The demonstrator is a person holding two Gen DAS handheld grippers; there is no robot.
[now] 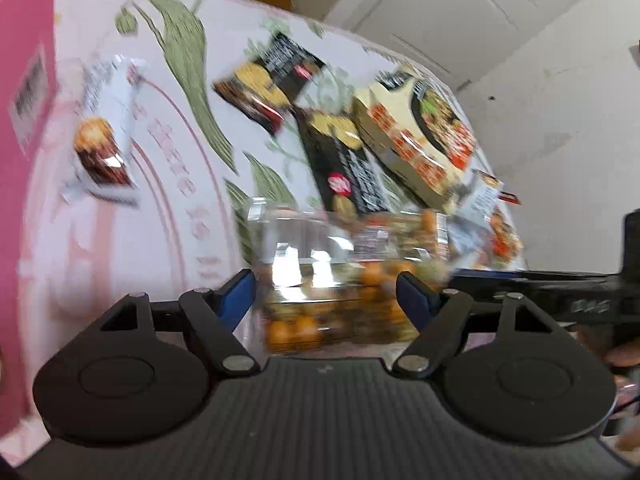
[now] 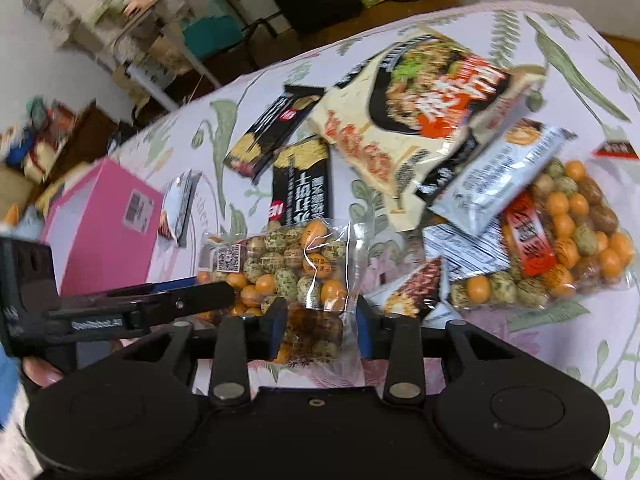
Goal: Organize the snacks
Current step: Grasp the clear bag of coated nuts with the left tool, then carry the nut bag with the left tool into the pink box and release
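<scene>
The bag of coated nuts (image 2: 288, 268) sits between both grippers' half-open jaws, gripped by neither, needing a firm pinch before going into the pink box (image 2: 100, 224).

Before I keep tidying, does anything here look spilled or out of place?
Nothing spilled. The snacks lie in a jumbled heap: the noodle bag and a silver packet overlap the big nut bag.

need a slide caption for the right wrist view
Right gripper straddles a clear bag of coated peanuts amid snack packets on a floral tablecloth.
</scene>
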